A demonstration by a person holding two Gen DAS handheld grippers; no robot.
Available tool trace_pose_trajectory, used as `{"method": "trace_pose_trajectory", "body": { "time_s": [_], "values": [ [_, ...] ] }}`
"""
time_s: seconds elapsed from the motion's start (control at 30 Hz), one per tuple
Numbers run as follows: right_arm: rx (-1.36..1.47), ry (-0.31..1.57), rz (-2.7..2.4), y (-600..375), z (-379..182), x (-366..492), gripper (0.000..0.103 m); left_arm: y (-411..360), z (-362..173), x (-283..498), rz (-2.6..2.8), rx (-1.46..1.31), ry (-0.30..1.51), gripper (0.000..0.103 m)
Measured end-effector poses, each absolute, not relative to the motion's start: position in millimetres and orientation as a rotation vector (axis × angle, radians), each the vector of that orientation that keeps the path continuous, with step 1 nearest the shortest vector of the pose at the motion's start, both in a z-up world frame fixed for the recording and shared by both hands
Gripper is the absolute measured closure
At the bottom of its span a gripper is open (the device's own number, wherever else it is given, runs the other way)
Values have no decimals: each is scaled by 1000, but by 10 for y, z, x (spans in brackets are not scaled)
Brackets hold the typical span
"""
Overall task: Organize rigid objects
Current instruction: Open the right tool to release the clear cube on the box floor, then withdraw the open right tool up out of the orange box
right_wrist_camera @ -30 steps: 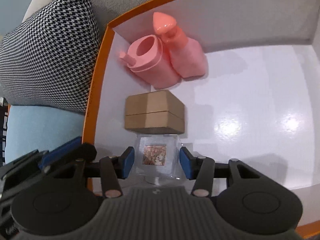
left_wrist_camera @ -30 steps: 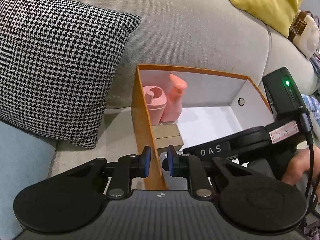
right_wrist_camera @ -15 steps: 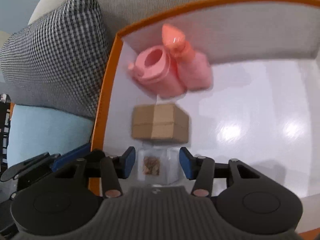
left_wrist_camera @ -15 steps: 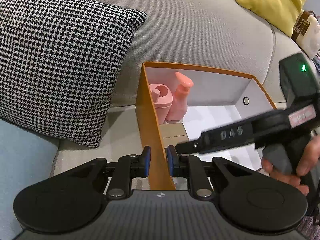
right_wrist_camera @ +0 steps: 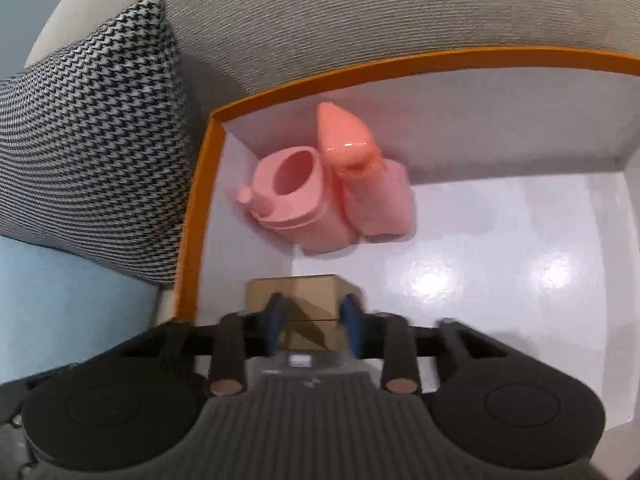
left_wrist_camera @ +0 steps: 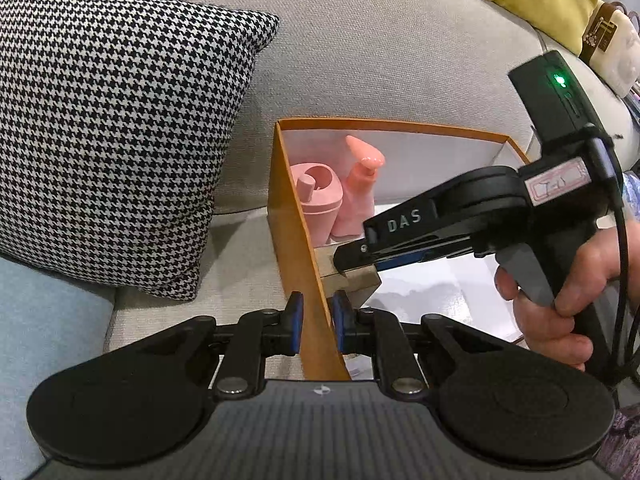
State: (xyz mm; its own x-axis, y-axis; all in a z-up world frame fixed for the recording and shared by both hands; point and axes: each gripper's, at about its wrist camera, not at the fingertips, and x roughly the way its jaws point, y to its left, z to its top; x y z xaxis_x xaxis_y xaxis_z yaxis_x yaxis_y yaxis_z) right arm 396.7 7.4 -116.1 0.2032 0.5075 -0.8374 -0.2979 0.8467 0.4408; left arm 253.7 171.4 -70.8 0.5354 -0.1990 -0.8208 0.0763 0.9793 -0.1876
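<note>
Left wrist — houndstooth cushion point(left_wrist_camera: 108, 128) beside orange box point(left_wrist_camera: 296, 240)

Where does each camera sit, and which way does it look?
Left wrist: on the left gripper, shut on the orange box wall, facing the sofa; the right gripper and a hand show.
Right wrist: on the right gripper, looking down into the box; its jaws are closing, nothing between.
Shared: box, pink cup, pink bottle, brown block, checked pillow.

Orange box point(right_wrist_camera: 196, 216), white inside, on sofa. Pink cup point(right_wrist_camera: 296, 200) and pink spray bottle point(right_wrist_camera: 368, 184) upright, touching, in far-left corner. Brown carton point(right_wrist_camera: 308, 296) nearer; clear case point(right_wrist_camera: 304, 360) just beside it.
</note>
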Motion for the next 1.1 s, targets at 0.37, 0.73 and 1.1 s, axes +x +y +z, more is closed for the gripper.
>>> {"method": "trace_pose_trajectory", "body": {
  "time_s": [0.37,0.73,1.1],
  "values": [
    [209,1223,566,-101,-1095,4016,90,1664,-742,2535,-163,-134,996,86],
    [-21,1255,662,215,-1115,3764,65,1682,-790,2556,-175,-125,1001,86],
    [-21,1208,629,296,-1324,3879,73,1727,-867,2518,-170,-145,998,86]
  ]
}}
